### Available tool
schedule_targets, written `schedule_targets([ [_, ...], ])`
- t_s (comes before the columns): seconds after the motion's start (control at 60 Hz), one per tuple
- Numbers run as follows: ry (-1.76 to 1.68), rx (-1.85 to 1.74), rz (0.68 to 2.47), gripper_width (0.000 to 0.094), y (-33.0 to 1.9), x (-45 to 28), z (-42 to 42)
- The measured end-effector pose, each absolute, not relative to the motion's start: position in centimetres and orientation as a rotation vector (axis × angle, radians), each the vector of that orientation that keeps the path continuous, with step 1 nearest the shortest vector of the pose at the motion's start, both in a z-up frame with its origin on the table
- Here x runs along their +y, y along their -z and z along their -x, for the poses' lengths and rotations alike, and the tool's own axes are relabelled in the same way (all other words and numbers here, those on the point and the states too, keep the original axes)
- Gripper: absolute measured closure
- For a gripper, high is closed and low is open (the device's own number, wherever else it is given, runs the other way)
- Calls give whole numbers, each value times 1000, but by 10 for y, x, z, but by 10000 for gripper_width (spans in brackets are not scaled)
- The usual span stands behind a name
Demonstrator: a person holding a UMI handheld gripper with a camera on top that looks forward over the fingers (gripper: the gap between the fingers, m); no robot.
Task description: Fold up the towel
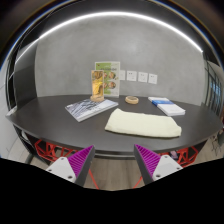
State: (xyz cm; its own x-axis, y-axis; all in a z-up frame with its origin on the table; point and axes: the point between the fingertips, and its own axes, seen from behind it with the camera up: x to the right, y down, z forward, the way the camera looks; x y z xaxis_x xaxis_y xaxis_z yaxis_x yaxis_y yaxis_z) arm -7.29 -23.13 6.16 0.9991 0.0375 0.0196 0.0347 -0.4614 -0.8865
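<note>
A cream towel [143, 123] lies folded into a flat oblong on the dark round table [50, 118], right of the middle and near the front edge. My gripper [113, 162] hangs off the table's near edge, well short of the towel. Its two fingers with purple pads [79, 159] stand wide apart and hold nothing. The floor shows between them.
A striped cloth or booklet [90, 108] lies left of the towel. A small round tape roll [131, 100] and a blue-white packet [166, 105] lie further back. A picture card [106, 78] and wall sockets [141, 77] sit against the grey wall. Red chair legs [42, 148] show under the table.
</note>
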Motion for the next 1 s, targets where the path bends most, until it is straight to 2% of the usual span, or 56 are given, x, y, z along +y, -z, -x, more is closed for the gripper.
schedule_targets([
  [0.133,23,-78,2050,123,-53,-164,86],
  [0.333,72,-176,2118,159,-11,-73,91],
  [0.433,96,-203,2107,204,-6,-29,88],
  [0.45,105,-205,2108,188,-4,-22,85],
  [0.483,135,-204,2143,260,9,-15,78],
  [0.517,97,-199,2132,361,7,-5,84],
  [0.55,44,-188,2153,470,13,-5,90],
  [0.567,23,-173,2157,553,13,-4,90],
  [0.583,16,-157,2160,533,13,-4,88],
  [0.65,102,-182,2141,869,11,-3,71],
  [0.883,28,-213,2120,927,5,-7,75],
  [1.0,-34,-200,2048,928,-40,-10,59],
])
